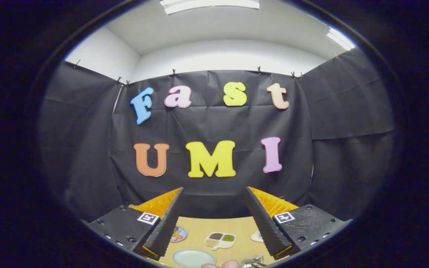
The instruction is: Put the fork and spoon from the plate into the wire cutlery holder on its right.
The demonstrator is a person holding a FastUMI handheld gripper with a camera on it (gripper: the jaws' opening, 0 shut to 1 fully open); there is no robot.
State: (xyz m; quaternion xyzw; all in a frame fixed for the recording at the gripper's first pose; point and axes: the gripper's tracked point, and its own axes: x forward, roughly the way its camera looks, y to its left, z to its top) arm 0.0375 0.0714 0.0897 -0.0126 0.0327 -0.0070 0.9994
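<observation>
My gripper (214, 191) is held high and level, open, with nothing between its fingers. Far below, between the fingers, lies the wooden table (199, 227). On it sits a pale green plate (193, 257); I cannot make out a fork or spoon on it. To the plate's right, the top of the wire cutlery holder (252, 260) shows beside the right finger, with thin metal pieces in it that are too small to identify. A fingertip (222, 264) of a person's hand shows between plate and holder.
Printed pictures of food dishes lie on the table beyond the plate: a divided white tray (220, 240), a colourful round plate (179, 234) by the left finger, and a white dish (256, 236) by the right finger. Black cloth walls enclose the booth.
</observation>
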